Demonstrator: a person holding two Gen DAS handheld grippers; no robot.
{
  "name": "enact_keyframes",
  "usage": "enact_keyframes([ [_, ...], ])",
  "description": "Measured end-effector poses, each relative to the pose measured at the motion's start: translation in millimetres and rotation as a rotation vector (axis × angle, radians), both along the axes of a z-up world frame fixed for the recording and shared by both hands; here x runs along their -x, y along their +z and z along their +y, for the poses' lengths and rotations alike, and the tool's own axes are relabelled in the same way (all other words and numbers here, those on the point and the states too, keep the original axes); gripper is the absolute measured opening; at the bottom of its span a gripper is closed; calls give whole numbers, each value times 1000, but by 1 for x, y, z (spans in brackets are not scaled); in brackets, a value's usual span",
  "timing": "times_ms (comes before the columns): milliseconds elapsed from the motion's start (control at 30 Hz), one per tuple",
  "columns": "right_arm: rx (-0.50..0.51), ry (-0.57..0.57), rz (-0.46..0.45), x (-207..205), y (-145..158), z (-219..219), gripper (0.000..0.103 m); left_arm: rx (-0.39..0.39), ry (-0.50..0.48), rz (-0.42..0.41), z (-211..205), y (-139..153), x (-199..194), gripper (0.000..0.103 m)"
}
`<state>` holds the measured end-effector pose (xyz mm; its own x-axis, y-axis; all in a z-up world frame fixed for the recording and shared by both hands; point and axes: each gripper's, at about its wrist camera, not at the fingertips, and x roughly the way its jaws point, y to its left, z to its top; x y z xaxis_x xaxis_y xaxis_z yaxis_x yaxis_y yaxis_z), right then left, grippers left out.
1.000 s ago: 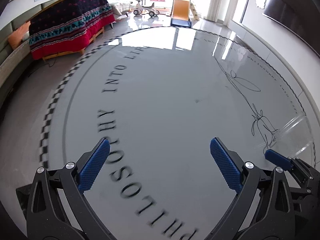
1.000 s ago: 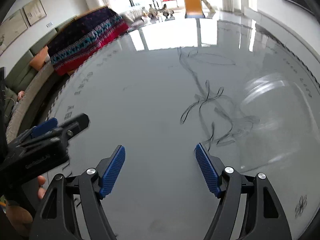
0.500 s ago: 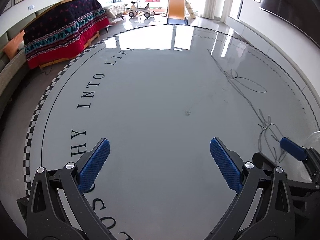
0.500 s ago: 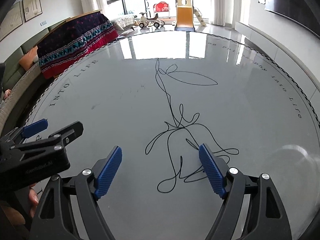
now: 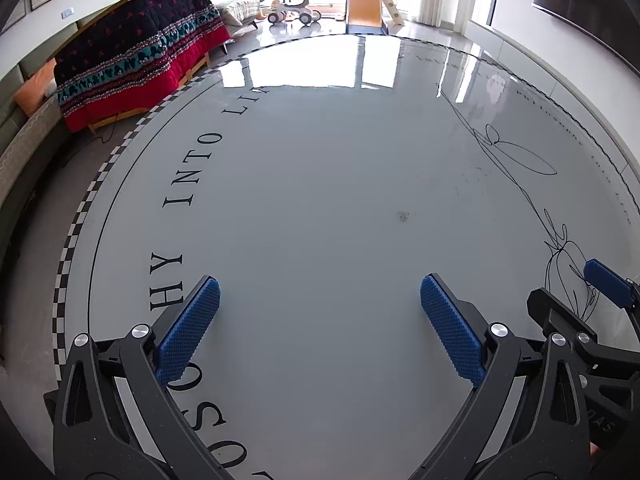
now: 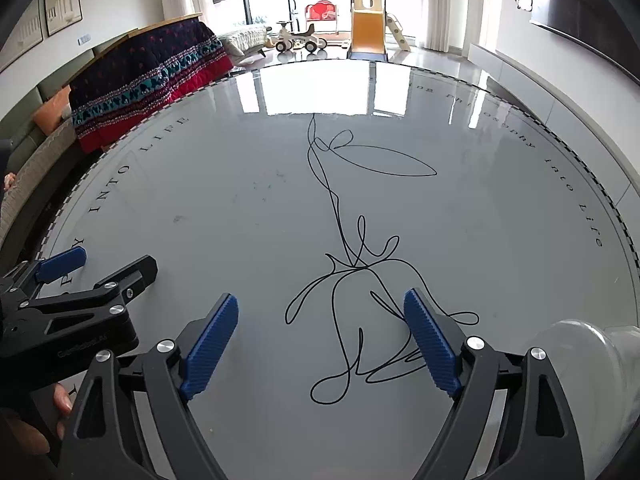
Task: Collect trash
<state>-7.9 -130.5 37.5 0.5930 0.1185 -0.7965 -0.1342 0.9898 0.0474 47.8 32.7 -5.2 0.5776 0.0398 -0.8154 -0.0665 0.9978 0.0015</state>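
A long black thread [image 6: 356,266] lies in loose loops on the round white table [image 6: 240,200]. My right gripper [image 6: 320,300] hangs over the near end of the tangle. Its jaws are opening, the blue pads stand wide apart, and the thread lies on the table between them untouched. In the left wrist view the same thread [image 5: 516,184] runs down the right side toward my right gripper [image 5: 568,284]. My left gripper [image 5: 320,282] is open over bare table with nothing between its pads. It also shows as my left gripper [image 6: 80,276] at the left of the right wrist view.
A whitish translucent object [image 6: 580,344] sits at the table's near right, beside the right finger. A small dark speck [image 5: 403,216] marks the table's middle. Black lettering [image 5: 188,172] rings the table. Beyond the table stand a blanket-draped bench [image 5: 132,68] and toys [image 6: 368,28].
Both views have slid across the table. The thread tangle now lies sharp between the right gripper's pads, which stand wider apart than before. The left gripper stays open.
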Motion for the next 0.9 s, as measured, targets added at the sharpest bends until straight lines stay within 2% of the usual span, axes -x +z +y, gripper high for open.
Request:
enact_keyframes([
  [133, 35, 5, 6, -2, -2, 6, 88, 0, 0, 0, 1, 1, 0, 97],
  [400, 33, 5, 9, -2, -2, 5, 90, 2, 0, 0, 1, 1, 0, 97],
  [467, 42, -36, 26, -5, -4, 0, 101, 2, 1, 0, 0, 0, -1, 97],
  [900, 46, -35, 26, -9, -5, 6, 101, 3, 3, 1, 3, 0, -3, 97],
])
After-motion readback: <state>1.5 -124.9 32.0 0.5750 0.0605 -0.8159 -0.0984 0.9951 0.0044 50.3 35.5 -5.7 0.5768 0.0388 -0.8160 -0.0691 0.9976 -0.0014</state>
